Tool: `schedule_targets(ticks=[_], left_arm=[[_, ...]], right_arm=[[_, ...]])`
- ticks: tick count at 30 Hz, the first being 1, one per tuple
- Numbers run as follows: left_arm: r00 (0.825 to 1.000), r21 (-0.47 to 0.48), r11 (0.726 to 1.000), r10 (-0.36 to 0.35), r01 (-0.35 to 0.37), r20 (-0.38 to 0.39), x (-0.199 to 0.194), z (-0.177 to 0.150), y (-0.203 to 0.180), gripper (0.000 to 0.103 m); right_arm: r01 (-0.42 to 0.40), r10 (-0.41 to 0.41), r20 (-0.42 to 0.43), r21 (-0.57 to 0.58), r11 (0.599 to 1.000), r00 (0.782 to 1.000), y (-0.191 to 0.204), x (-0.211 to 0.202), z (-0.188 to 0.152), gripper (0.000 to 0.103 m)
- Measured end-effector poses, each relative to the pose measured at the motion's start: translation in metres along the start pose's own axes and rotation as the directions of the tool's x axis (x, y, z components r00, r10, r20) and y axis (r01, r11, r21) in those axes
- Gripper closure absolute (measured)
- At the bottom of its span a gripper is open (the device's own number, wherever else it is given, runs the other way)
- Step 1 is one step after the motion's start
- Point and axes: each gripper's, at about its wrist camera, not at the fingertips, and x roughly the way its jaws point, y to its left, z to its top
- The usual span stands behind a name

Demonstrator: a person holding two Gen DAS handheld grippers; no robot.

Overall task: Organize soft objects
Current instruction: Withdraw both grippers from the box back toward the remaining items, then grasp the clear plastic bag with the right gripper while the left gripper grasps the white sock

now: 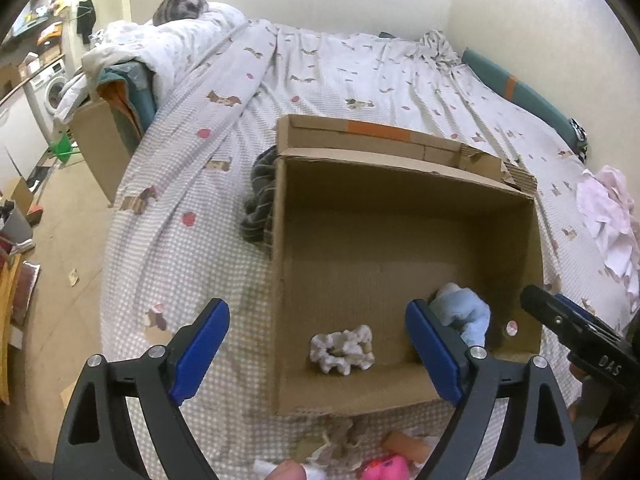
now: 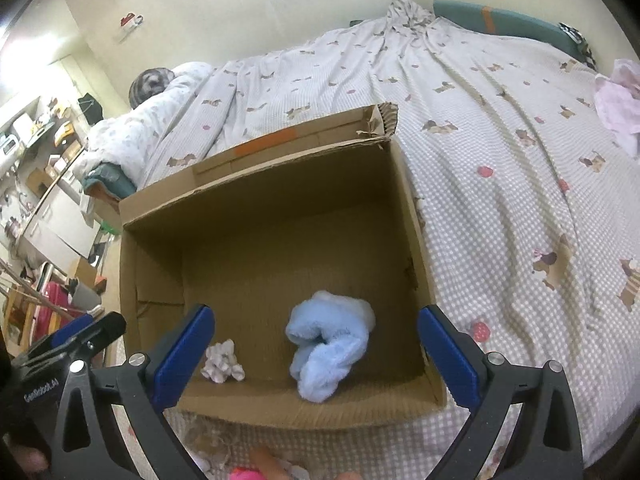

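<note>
Two soft items are already seen inside the cardboard box (image 2: 280, 216), and the scene is laid out around that box. It is carried by the bed (image 2: 500, 168), whose patterned sheet gives it a wide, yielding base within reach of both hands; its top is left open so that things can be dropped in from above. A striped dark cloth (image 1: 258, 196) is left against the box's outer wall, and a pink garment (image 1: 608, 216) is left well apart, near the bed's edge; both are judged as not yet sorted. On the box floor near the front wall, the blue fluffy towel (image 2: 328, 344) is lying crumpled, with the smaller white scrunchie (image 2: 222, 364) apart from it. Above the front rim the right tool (image 2: 316, 356) is held wide open and grips nothing. The left tool (image 1: 318, 356) is likewise spread and empty, presumably because both items are released.
</note>
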Motion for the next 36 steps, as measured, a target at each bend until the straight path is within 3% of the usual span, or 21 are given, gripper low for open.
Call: schedule_targets(ticks=[6,23,30,35,36], left_arm=[[0.999,0.007,0.999,0.037,-0.037,0.012,-0.015,-0.011,0.011,0.014],[0.995,-0.012,0.996,0.082,-0.083,-0.048,-0.043,-0.072,0.027,0.014],[0.989,-0.039,0.993,0.102,-0.107,-0.102,-0.041,-0.090,0.032,0.014],[0.984,-0.093,0.990,0.087,-0.102,-0.156,-0.030,-0.090,0.040,0.014],[0.983,-0.101,0.990,0.087,-0.104,-0.160,-0.029,-0.090,0.041,0.014]], right_arm=[[-0.004,0.003,-0.007,-0.029,1.000,1.000,0.002,-0.016,-0.010,0.000],[-0.006,0.003,-0.053,-0.071,0.997,0.999,0.009,-0.046,-0.058,0.000],[-0.041,0.044,-0.158,0.026,0.999,0.986,-0.008,-0.038,-0.082,0.000],[-0.045,0.061,-0.283,0.064,0.997,0.957,-0.019,-0.016,-0.096,0.000],[-0.054,0.074,-0.304,0.073,0.996,0.950,-0.019,-0.011,-0.098,0.005]])
